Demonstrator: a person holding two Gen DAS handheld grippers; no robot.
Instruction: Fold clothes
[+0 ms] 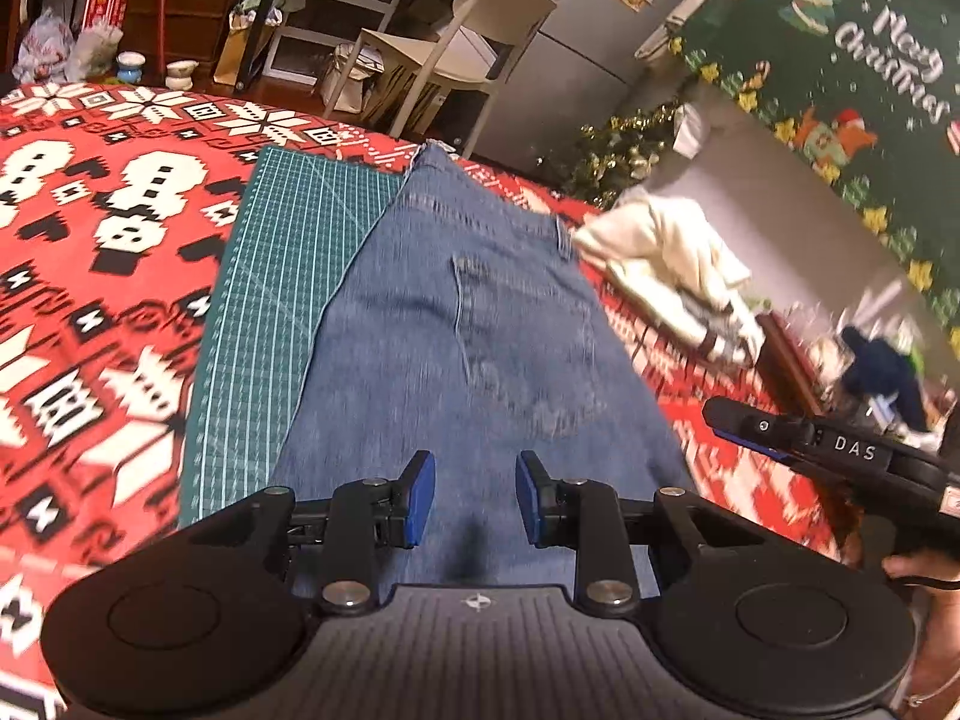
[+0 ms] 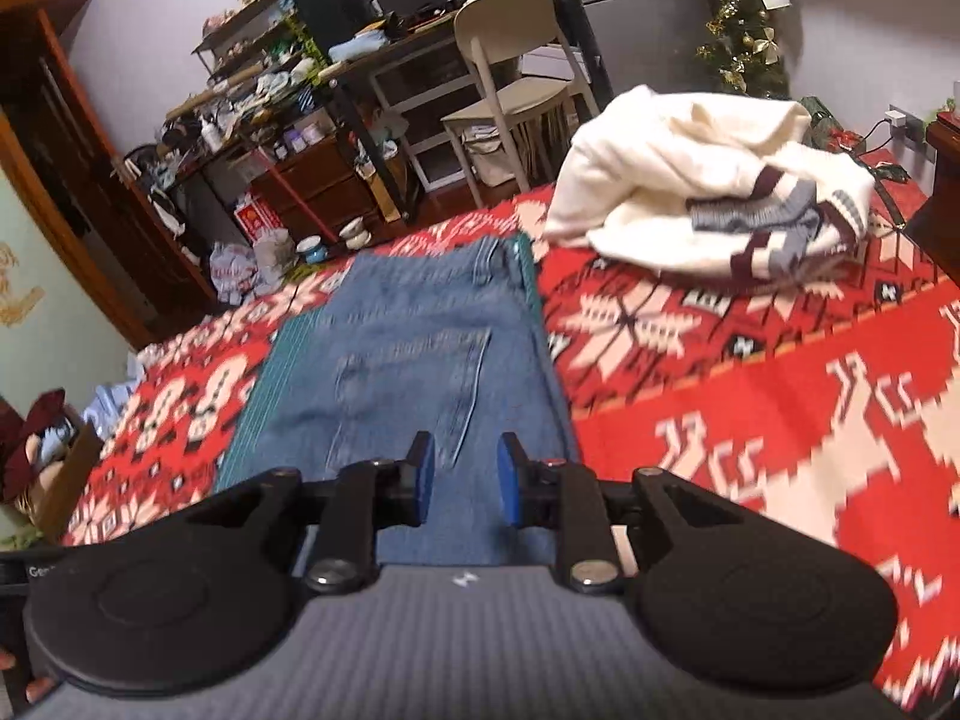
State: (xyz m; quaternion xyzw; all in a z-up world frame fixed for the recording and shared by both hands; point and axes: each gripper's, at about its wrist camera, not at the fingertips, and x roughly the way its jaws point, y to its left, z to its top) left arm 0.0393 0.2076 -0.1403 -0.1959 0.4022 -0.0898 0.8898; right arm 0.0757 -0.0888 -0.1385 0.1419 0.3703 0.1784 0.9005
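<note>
One pair of jeans (image 1: 456, 324) lies flat on the bed, partly over a green cutting mat (image 1: 282, 300), waistband toward the far edge, one back pocket facing up. They look already doubled lengthwise, leg on leg, though I cannot confirm the layers from here; my judgement is that the next fold runs from the near end up toward the waistband. The mat likely serves as a flat, gridded base for squaring the fold. Both tools hang over the near end of the denim. My left gripper (image 1: 474, 498) has its blue pads spread, nothing between them, denim showing through the gap. My right gripper (image 2: 462, 480) is likewise spread and empty, aimed along the right-hand long edge of the jeans; from the left view it sits just off to that side. Whether either touches the cloth I cannot tell. Placement suggests I am lining up to pinch the near hem at two points so it lifts evenly. Count: one jeans, one mat, two grippers. Toward the far right corner of the red patterned blanket (image 2: 750, 396) lies one cream heap of clothes (image 2: 690, 180) with grey and maroon trim, unfolded, number of garments unclear. One white chair (image 2: 516, 60) stands beyond the bed.
</note>
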